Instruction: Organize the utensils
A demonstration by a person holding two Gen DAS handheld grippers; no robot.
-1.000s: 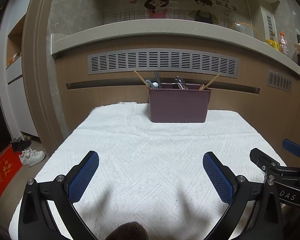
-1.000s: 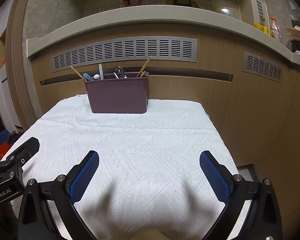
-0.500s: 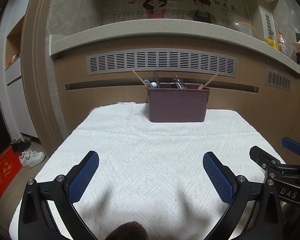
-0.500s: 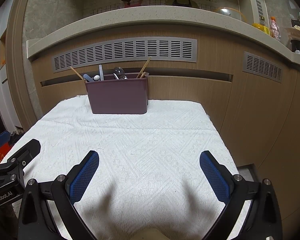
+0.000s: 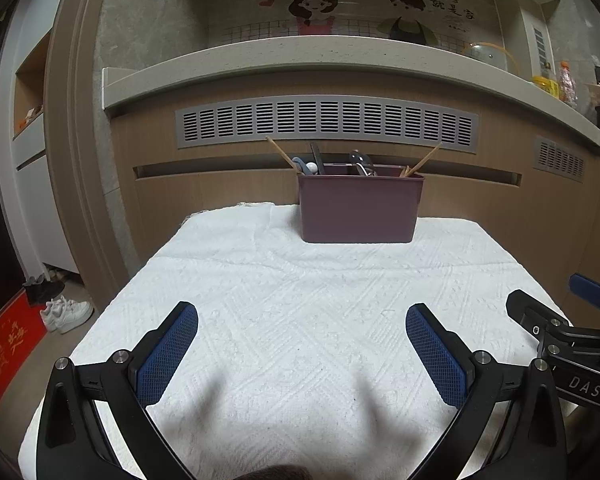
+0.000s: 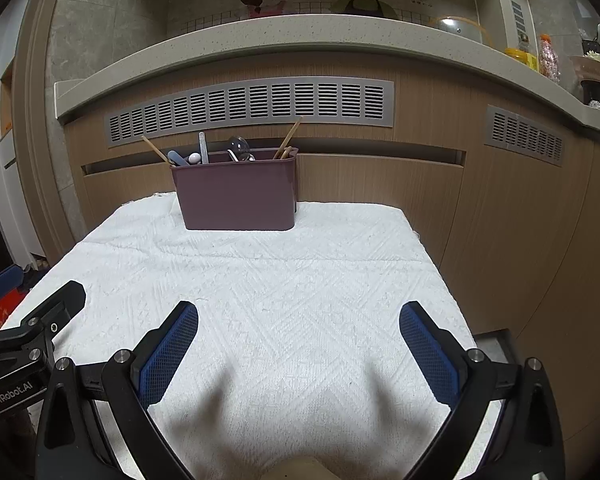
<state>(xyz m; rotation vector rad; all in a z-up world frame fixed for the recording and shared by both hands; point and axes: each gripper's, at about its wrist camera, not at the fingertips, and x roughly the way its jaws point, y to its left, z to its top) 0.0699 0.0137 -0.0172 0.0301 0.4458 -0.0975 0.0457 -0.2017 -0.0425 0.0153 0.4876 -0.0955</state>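
Jaws of both grippers gape empty; utensils (image 5: 358, 162) stand handle-up in the caddy (image 5: 360, 208), chopsticks (image 5: 422, 160) leaning outward.

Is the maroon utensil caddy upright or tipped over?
Upright. The maroon caddy stands flat on the white cloth, rim level, with chopsticks and a spoon sticking up out of its open top.

White textured cloth (image 5: 300, 320) over table; grey vent grille (image 5: 326, 124) behind; white sneakers (image 5: 66, 314) on floor (left).
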